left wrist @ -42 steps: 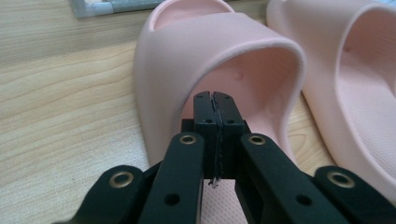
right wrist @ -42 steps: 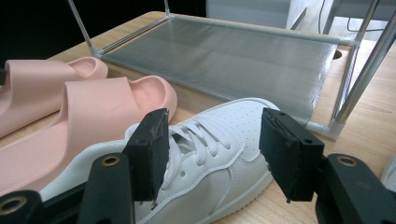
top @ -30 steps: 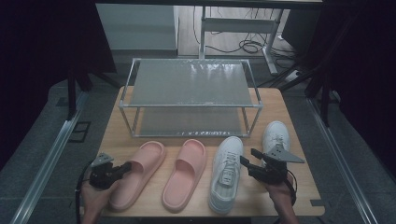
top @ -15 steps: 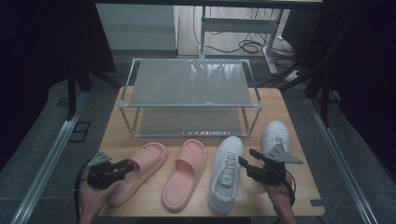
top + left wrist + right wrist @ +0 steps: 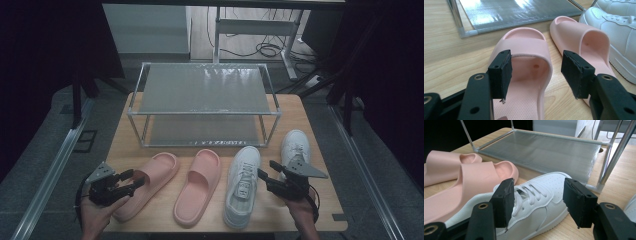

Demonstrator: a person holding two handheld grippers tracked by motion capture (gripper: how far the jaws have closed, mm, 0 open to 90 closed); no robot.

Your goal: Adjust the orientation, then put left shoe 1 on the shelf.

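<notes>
Two pink slides lie side by side on the wooden table, the left slide [image 5: 147,182] [image 5: 529,47] and the right slide [image 5: 200,185] [image 5: 584,37]. To their right stand two white sneakers [image 5: 243,185] [image 5: 295,147]. My left gripper [image 5: 134,179] [image 5: 536,72] hovers over the left slide's heel end. Its jaws have just been opening and now stand wide on either side of the strap, with the pads off it. My right gripper [image 5: 266,169] [image 5: 537,200] is open just above the nearer sneaker [image 5: 549,185], its jaws straddling the laces without touching.
A two-shelf metal shoe rack [image 5: 205,90] [image 5: 544,150] stands at the back of the table [image 5: 320,215], with both shelves bare. The shoes fill the front strip. Dark floor, cables and table legs lie beyond the table.
The left gripper's jaws went from shut to wide open and the gripper lifted slightly at the left slide. The right gripper and all the shoes stayed put.
</notes>
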